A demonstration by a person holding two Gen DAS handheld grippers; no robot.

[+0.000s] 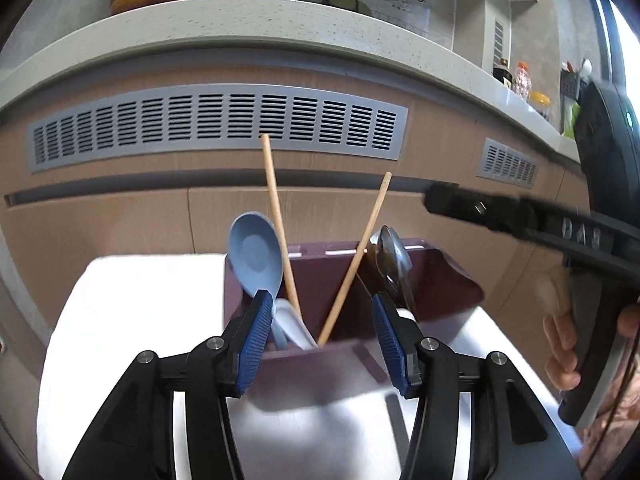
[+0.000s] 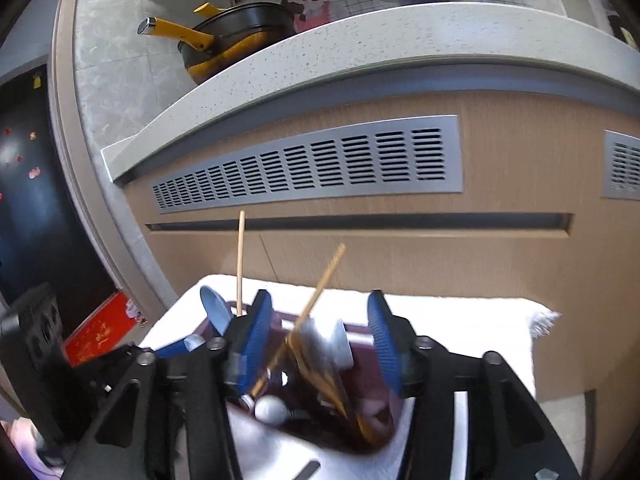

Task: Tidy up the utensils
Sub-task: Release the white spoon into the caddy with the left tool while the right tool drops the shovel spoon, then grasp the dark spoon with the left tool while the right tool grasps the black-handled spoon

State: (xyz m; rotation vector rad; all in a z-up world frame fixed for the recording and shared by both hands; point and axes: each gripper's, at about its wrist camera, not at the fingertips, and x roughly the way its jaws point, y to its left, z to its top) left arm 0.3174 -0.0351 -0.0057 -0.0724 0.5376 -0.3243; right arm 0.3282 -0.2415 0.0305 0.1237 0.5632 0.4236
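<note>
A maroon utensil holder (image 1: 440,284) stands on a white cloth (image 1: 132,308). In it stand a blue spoon (image 1: 254,258), a white spoon (image 1: 290,326), two wooden chopsticks (image 1: 276,216) and a dark metal spoon (image 1: 394,264). My left gripper (image 1: 320,340) is open, its blue pads on either side of the holder's near wall, holding nothing. My right gripper (image 2: 320,340) is open just above the holder (image 2: 360,412), over a dark spoon (image 2: 324,376) and a chopstick (image 2: 316,300). The blue spoon (image 2: 216,308) shows at its left.
A wood-fronted counter with grey vent grilles (image 1: 216,124) rises right behind the cloth. A yellow-handled pan (image 2: 224,48) sits on the countertop. Bottles (image 1: 520,80) stand at the far right. The right gripper's body (image 1: 540,224) reaches in at the right of the left wrist view.
</note>
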